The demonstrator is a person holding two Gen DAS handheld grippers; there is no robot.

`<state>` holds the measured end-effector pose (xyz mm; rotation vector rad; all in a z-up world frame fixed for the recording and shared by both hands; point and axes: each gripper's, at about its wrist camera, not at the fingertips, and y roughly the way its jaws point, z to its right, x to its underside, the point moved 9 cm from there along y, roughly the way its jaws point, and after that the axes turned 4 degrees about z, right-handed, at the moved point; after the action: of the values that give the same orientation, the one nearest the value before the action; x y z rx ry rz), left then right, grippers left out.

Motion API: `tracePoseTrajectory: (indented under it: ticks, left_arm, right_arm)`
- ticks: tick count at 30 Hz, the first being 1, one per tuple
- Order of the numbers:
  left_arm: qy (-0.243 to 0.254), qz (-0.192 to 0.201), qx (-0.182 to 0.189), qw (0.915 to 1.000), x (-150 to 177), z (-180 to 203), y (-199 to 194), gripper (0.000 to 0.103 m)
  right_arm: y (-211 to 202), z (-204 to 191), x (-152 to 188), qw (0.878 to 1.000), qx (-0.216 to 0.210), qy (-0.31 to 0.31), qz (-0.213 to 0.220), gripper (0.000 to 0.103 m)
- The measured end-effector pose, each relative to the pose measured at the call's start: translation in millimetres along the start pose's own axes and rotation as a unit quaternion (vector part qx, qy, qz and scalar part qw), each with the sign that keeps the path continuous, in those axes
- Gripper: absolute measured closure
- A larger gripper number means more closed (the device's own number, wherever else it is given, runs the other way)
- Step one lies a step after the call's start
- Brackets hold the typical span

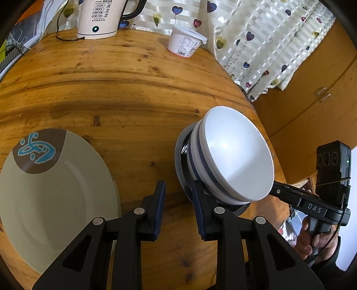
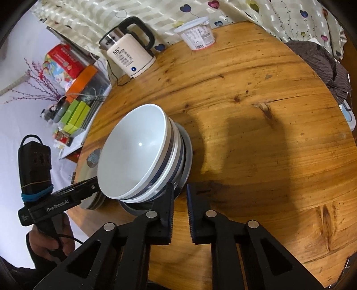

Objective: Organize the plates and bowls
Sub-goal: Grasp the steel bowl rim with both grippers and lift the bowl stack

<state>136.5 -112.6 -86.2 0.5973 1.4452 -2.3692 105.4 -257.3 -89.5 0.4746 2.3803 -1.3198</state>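
Stack of white, blue-banded bowls is seated on a grey plate near the right edge of the round wooden desk; a beige plate with a brown-and-blue motif lies well apart to the left.

Left gripper: jaws apart, nothing between them, its right one just beside the grey plate's rim. Right gripper: jaws drawn almost together, empty.

Step judged: the stack is to be approached from both sides. The grey plate's rim should be taken, not the bowls, and kept level so nothing slides.

Desk is varnished, knotty and likely slick. A kettle and a lidded tub are noted at the far edge, with a heart-print curtain behind.
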Motion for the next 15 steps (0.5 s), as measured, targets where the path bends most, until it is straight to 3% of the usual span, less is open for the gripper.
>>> tracePoseTrajectory:
  ticks: [9, 15]
  left_arm:
    - [0.014, -0.004, 0.013, 0.9998, -3.1, 14.0, 9.5, 0.077]
    - [0.010, -0.005, 0.042, 0.9991, -4.8, 19.7, 17.5, 0.078]
  right_arm:
    - [-6.4, 12.4, -4.9, 1.000, 0.010, 0.005, 0.011, 0.094]
    - [-12.9, 20.1, -8.3, 1.000, 0.002, 0.001, 0.030, 0.094]
